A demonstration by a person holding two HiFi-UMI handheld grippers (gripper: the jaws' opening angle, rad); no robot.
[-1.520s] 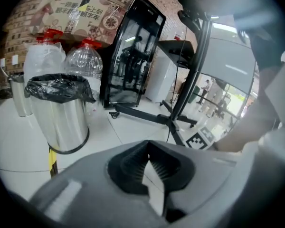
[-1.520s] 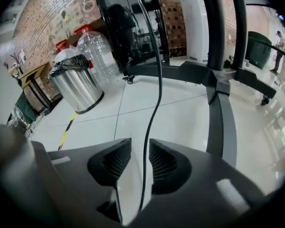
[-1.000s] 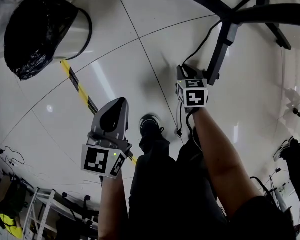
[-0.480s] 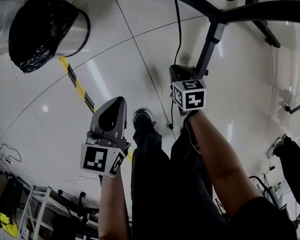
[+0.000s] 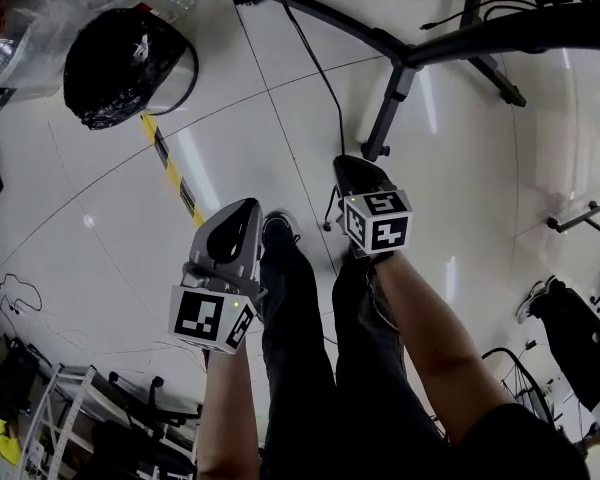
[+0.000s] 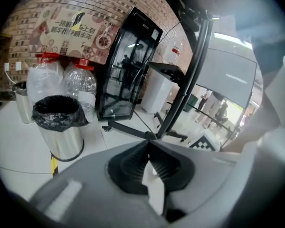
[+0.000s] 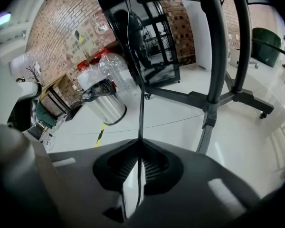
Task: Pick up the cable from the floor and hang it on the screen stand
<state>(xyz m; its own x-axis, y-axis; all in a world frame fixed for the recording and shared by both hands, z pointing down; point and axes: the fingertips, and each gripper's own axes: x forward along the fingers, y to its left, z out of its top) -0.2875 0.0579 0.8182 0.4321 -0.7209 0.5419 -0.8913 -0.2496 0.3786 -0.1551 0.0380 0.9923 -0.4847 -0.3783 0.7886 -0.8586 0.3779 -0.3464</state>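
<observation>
The black cable (image 5: 315, 63) runs across the white floor from the top of the head view down into my right gripper (image 5: 346, 160). In the right gripper view the cable (image 7: 140, 103) passes straight between the jaws, and my right gripper (image 7: 140, 141) is shut on it. The black screen stand (image 5: 392, 48) spreads its legs just beyond that gripper, and its upright (image 7: 213, 56) rises at the right. My left gripper (image 5: 243, 208) hangs lower left, beside the person's legs. It (image 6: 149, 144) is shut with nothing in it.
A steel bin with a black bag (image 5: 130, 63) stands at the far left, large water bottles (image 6: 80, 80) behind it. Yellow-black tape (image 5: 175, 173) crosses the floor. A black-framed glass cabinet (image 6: 126, 65) and brick wall lie beyond. Cluttered racks and loose wires (image 5: 15, 303) fill the lower left.
My right gripper has risen from the floor beside the stand's foot with the cable in it, which now stretches away from its jaws. The left gripper has barely moved.
</observation>
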